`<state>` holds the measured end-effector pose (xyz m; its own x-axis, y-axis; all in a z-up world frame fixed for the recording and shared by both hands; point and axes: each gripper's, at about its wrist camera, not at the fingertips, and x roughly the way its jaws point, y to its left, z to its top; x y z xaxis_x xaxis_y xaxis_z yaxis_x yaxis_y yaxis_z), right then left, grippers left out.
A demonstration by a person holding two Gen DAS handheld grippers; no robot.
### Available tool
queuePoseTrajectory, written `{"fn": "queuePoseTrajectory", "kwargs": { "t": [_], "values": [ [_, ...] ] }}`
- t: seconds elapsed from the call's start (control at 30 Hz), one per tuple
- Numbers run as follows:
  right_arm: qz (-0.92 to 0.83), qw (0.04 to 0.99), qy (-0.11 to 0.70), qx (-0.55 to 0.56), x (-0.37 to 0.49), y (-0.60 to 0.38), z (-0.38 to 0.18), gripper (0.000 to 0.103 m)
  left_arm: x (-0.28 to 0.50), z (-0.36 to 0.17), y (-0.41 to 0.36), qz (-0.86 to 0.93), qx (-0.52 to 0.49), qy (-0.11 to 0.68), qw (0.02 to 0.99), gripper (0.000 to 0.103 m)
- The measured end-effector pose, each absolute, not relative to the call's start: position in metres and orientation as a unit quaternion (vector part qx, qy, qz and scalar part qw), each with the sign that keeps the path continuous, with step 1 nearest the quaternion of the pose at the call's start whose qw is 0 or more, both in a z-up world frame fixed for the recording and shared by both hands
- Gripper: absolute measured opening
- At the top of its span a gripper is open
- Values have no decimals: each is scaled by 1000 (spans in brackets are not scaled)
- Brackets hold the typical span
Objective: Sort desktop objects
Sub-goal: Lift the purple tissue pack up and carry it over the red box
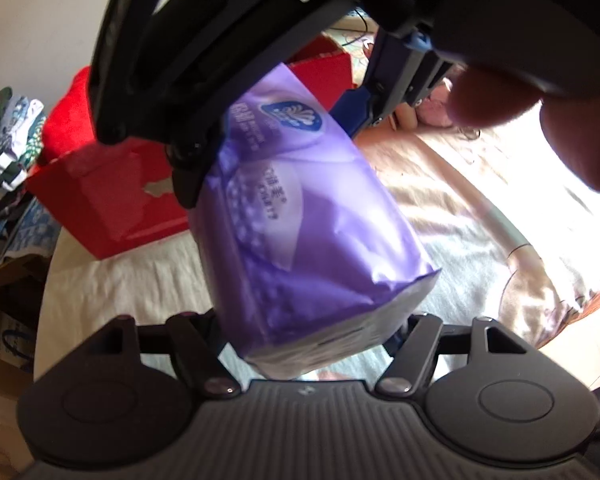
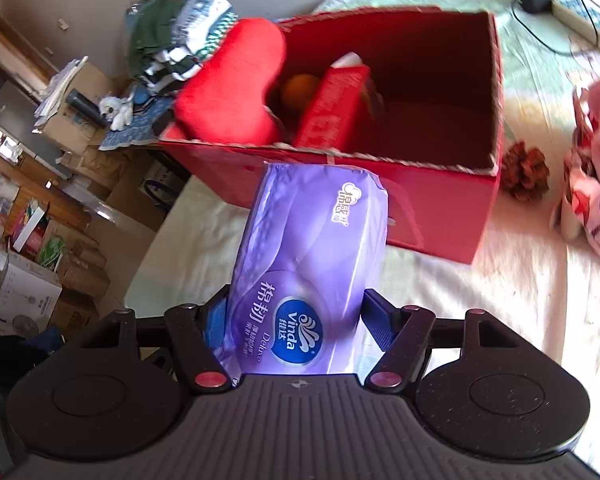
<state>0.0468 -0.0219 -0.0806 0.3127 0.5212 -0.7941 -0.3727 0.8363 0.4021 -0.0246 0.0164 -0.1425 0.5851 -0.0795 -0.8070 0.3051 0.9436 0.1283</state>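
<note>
A purple Vinda tissue pack is clamped between the blue pads of my right gripper and held above the cloth-covered table, pointing at an open red box. The box holds a red pillow, an orange and a red carton. In the left wrist view the same pack fills the middle, with the right gripper's body gripping its far end. My left gripper sits at the pack's near end; its pads are hidden behind the pack.
A pine cone and a pink cloth bundle lie right of the box. A power strip with cables is at the back right. Folded clothes are stacked at the box's left. Cardboard boxes stand on the floor past the table's left edge.
</note>
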Motion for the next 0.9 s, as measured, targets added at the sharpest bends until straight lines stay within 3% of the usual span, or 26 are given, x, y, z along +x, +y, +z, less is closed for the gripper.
{"fn": "queuePoseTrajectory", "kwargs": {
  "t": [0.43, 0.9],
  "values": [
    [304, 840, 440, 87, 36, -35, -20, 70, -40, -74, 8, -92, 140, 382, 909, 70],
    [234, 889, 380, 106, 51, -51, 15, 70, 1, -46, -4, -164, 156, 334, 915, 71]
  ]
}}
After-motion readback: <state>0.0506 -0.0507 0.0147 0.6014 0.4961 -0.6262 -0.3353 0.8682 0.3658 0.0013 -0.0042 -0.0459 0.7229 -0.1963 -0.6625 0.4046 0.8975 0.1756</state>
